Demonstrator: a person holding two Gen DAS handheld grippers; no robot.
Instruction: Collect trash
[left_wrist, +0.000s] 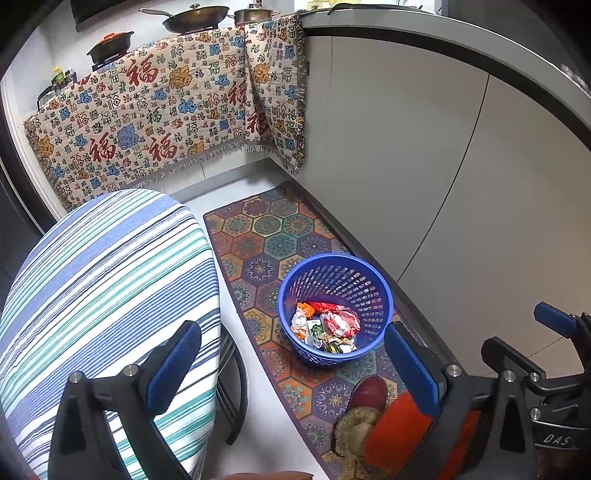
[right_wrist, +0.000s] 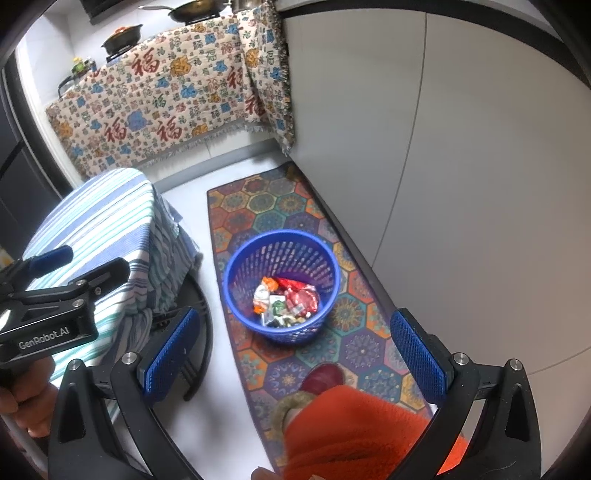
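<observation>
Both grippers' jaws, left and right, spread wide, gripping nothing, above wrapper-filled blue basket.

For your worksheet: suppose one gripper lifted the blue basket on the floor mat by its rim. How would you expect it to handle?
The blue basket is probably light: its walls are perforated plastic and it holds only crumpled wrappers. The thin rim may flex somewhat under a one-sided pinch. Lifted from one edge it would likely tilt, letting the loose wrappers slide, though the deep walls should keep them in.

Open-topped blue basket between striped table and cabinet wall.
</observation>
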